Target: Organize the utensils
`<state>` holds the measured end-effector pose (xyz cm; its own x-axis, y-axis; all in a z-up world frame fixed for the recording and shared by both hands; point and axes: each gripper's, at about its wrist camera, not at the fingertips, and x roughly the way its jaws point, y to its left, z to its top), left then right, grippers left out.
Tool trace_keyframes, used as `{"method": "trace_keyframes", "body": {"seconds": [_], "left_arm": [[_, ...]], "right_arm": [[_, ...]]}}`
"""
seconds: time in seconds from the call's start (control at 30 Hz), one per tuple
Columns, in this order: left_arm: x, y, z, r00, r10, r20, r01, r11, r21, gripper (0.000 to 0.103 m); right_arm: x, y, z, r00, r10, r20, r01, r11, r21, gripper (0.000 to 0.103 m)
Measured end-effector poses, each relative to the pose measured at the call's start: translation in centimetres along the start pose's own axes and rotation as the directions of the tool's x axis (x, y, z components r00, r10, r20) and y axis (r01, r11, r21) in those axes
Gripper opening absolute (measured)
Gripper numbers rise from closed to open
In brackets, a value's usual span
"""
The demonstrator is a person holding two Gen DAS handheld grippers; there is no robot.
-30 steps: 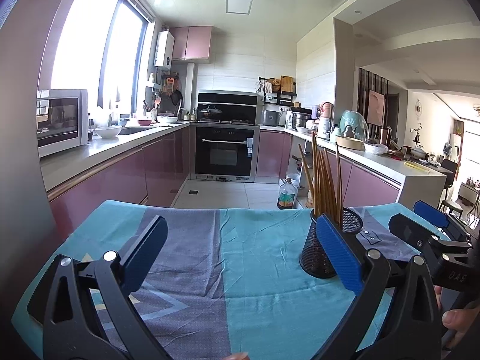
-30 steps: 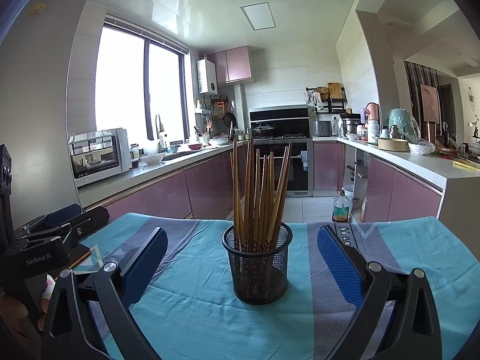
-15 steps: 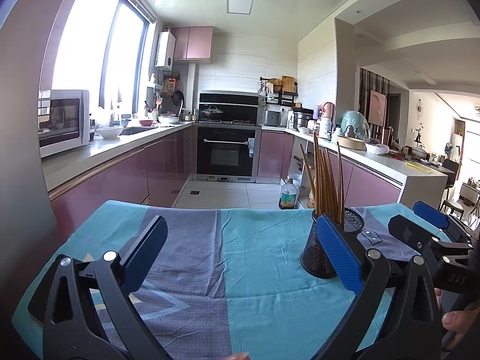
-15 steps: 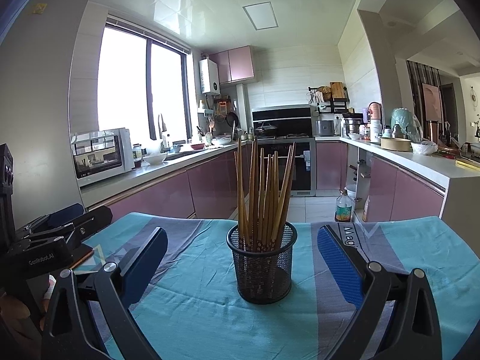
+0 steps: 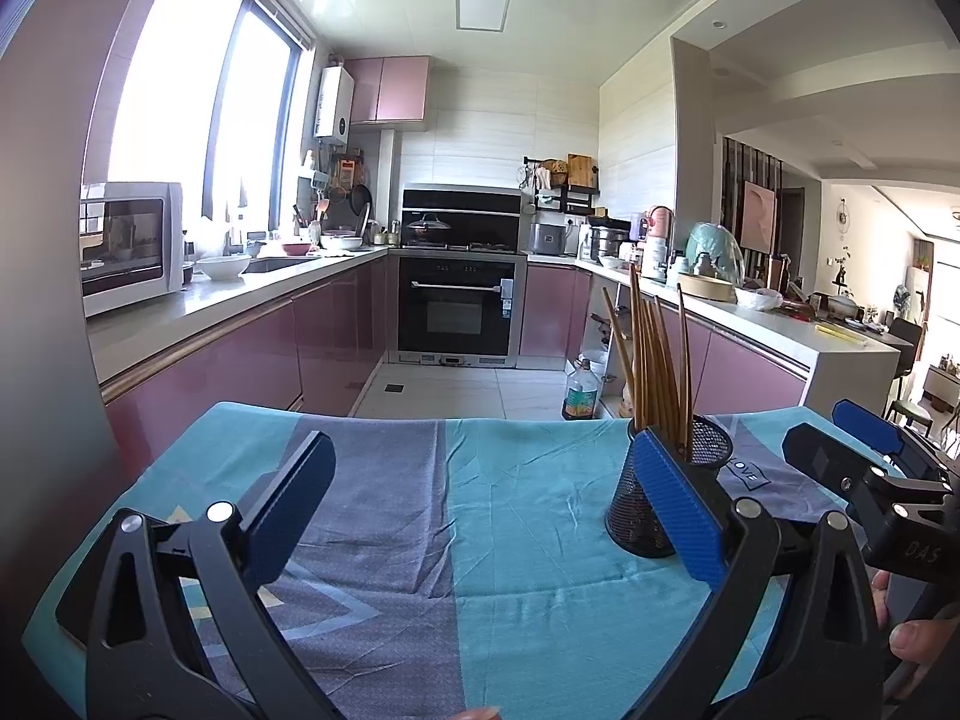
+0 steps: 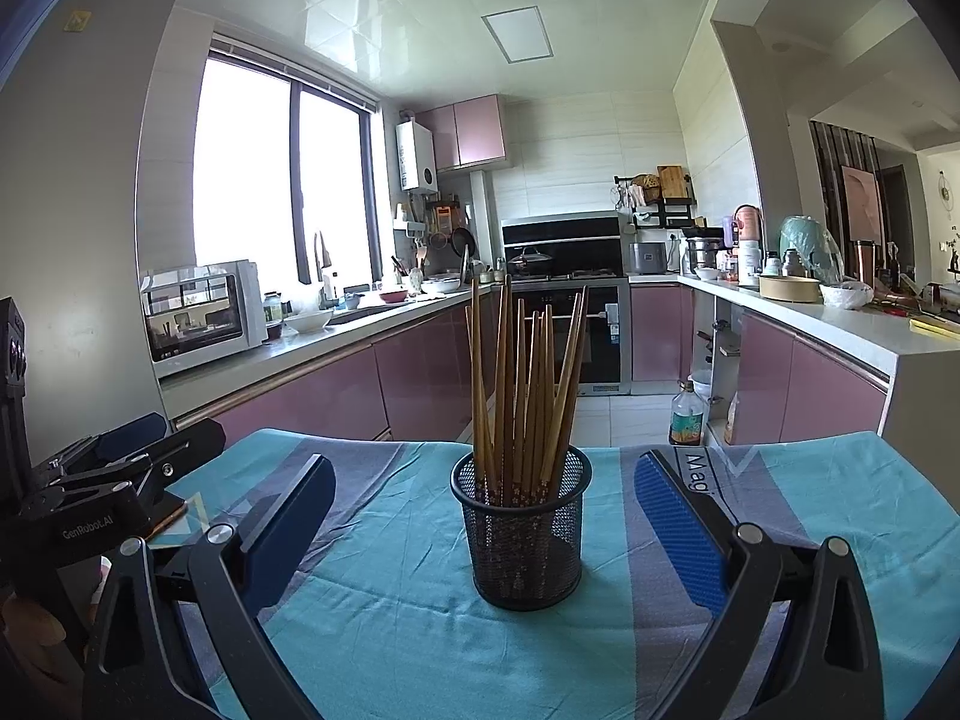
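Note:
A black mesh holder stands upright on the blue and grey cloth, with several wooden chopsticks standing in it. My right gripper is open and empty, its jaws wide on either side of the holder, a little short of it. In the left wrist view the holder stands at the right, partly behind my right finger pad. My left gripper is open and empty over the cloth. The right gripper also shows at the far right of the left wrist view.
The cloth covers a table whose far edge faces a kitchen floor. Pink cabinets and counters run along both sides, with a microwave on the left counter and an oven at the back. An oil bottle stands on the floor.
Both views have shifted slightly: the holder sits a little lower and nearer in the right wrist view. Both grippers stay open and empty.

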<state>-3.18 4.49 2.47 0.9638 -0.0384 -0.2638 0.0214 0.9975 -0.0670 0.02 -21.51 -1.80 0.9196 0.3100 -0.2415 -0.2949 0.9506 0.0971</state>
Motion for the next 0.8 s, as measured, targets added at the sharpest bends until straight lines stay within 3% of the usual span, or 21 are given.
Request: {"method": "trace_keyframes", "body": {"seconds": [0.8], "left_arm": [[0.39, -0.53, -0.64, 0.999, 0.032, 0.029, -0.033, 0.999, 0.008, 0.097]], "right_arm": [[0.55, 0.24, 0.06, 1.0, -0.015, 0.021, 0.015, 1.0, 0.008, 0.097]]}}
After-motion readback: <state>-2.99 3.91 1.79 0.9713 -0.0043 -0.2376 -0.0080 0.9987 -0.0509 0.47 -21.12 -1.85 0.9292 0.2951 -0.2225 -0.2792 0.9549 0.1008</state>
